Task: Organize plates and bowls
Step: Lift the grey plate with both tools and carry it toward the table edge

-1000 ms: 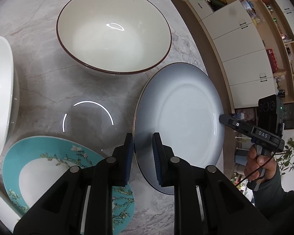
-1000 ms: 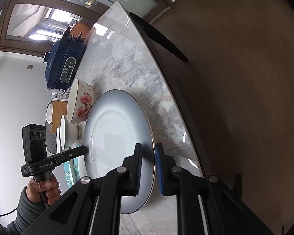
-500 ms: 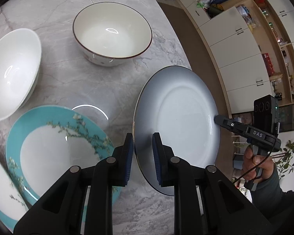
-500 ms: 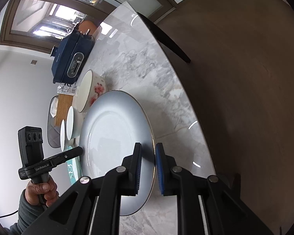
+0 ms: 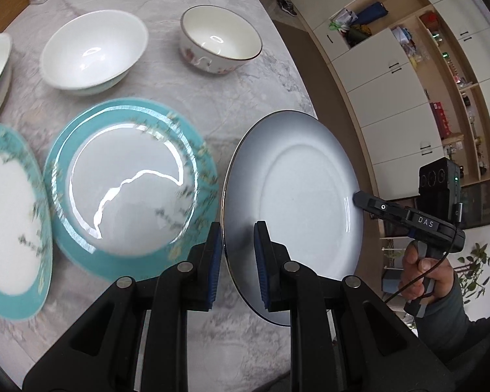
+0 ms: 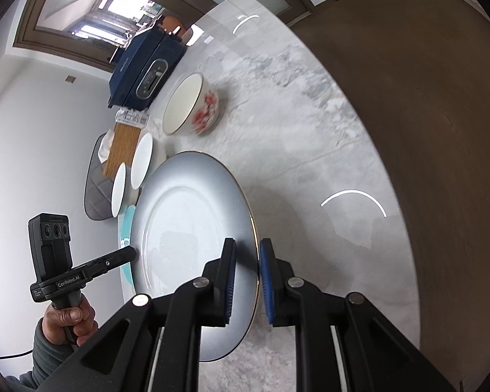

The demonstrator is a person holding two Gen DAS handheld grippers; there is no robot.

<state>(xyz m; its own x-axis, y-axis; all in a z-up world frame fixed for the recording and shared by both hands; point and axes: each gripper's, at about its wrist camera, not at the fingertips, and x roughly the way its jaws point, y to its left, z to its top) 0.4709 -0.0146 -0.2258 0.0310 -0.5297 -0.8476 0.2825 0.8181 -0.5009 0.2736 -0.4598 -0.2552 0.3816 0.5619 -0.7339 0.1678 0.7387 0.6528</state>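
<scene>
Grey plate (image 5: 297, 196) is carried clear of the marble counter (image 5: 212, 91), pinched at opposite rim edges: left gripper (image 5: 234, 261) clamped on the near rim, right gripper (image 6: 246, 276) clamped on the far rim. Judged next: plate to be kept level, squeeze kept even, lowered flat onto the teal floral plate (image 5: 127, 189) at left. Glaze is glossy, rim thin and gold-edged, so slipping is likely. White bowl (image 5: 94, 52) and floral bowl (image 5: 220, 39) stand beyond.
</scene>
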